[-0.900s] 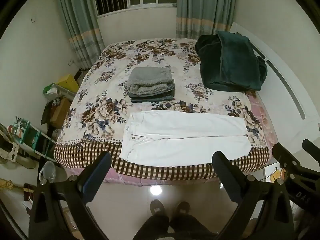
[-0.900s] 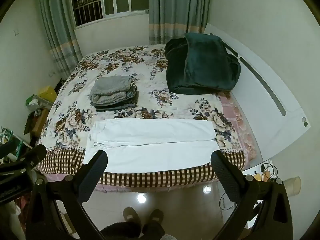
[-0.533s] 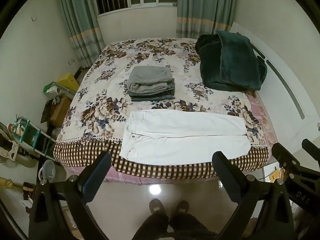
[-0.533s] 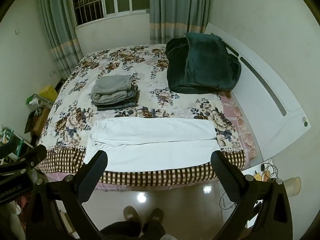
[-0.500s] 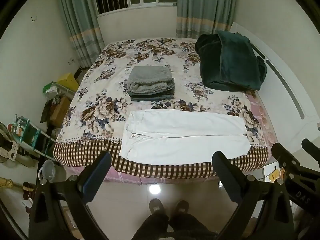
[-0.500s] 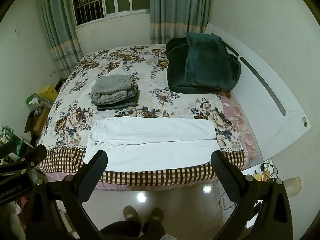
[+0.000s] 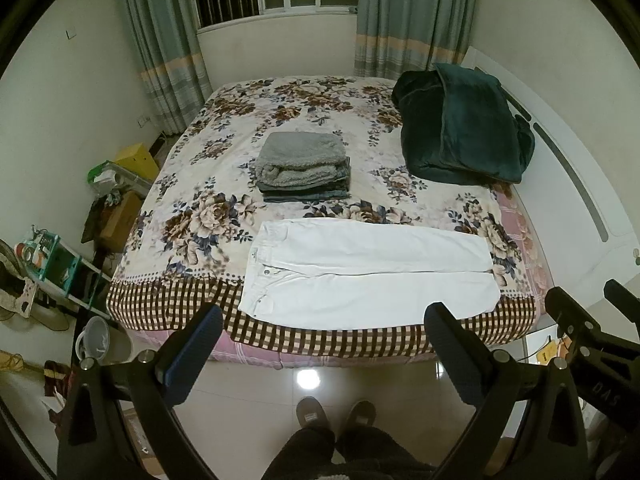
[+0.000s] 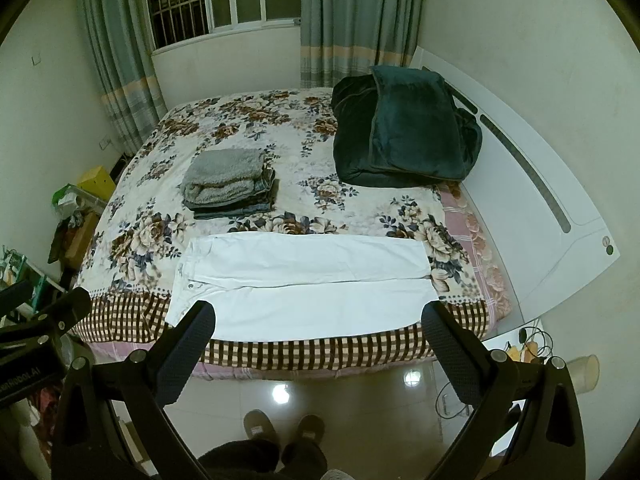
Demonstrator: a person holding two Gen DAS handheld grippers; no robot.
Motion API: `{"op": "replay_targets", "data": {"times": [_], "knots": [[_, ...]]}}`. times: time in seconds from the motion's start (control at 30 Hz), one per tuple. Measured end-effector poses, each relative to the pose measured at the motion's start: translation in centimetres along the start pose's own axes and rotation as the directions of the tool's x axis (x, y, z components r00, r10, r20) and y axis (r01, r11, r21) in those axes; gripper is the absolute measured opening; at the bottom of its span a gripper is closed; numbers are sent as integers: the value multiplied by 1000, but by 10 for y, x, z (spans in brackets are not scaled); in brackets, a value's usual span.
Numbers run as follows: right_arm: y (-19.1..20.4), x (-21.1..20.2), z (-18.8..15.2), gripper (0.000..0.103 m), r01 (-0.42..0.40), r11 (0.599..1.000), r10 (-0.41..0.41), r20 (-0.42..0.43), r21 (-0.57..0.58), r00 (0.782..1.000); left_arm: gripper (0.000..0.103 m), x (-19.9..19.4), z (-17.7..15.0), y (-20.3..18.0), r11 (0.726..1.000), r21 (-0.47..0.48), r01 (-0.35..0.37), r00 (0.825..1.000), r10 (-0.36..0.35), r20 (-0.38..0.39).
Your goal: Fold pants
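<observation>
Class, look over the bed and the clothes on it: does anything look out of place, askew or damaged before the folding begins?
Nothing stands out. The white pants lie flat and straight along the near edge of the bed, legs side by side. The stack of folded clothes behind them is tidy, and the dark green blanket sits bundled near the headboard.

Dim indoor light — ceiling-lamp glare on glossy floor (image 7: 308, 378) — heavy fisheye bending, dark corners.
</observation>
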State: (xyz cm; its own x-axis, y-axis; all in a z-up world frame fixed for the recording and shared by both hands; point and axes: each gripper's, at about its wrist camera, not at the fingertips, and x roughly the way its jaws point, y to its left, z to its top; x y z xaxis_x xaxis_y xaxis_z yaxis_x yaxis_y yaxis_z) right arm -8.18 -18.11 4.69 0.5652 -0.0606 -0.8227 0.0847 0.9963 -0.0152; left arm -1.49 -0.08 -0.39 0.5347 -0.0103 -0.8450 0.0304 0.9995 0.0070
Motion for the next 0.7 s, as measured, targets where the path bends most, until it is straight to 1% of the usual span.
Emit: {"op": "replay_targets", "data": {"times": [0.17,0.27,0.3,0.33,0.7], "knots": [[0,1,3,103,-2,1000,2,0,-1,1000,103,0,1,0,1000,0,0,1000,0,1],[1,-3,-4,103,-1,1000,1,3,0,1000,103,-1,1,1,1000,-1,4,1000,-4,0],[-1,-3,-4,103,-2,1000,2,4,2,1000,103,-1,3,2,1000,0,4,1000,-4,-1],[-10,-5,2,103,-4,1000,4,3,2,1000,103,-1,3,2,1000,-1,5,1000,-5,-1],[-18,-7,4,103,-3,1000,3,4,6,1000,103,-4,6,3,1000,-3,6,1000,-6,1]]}}
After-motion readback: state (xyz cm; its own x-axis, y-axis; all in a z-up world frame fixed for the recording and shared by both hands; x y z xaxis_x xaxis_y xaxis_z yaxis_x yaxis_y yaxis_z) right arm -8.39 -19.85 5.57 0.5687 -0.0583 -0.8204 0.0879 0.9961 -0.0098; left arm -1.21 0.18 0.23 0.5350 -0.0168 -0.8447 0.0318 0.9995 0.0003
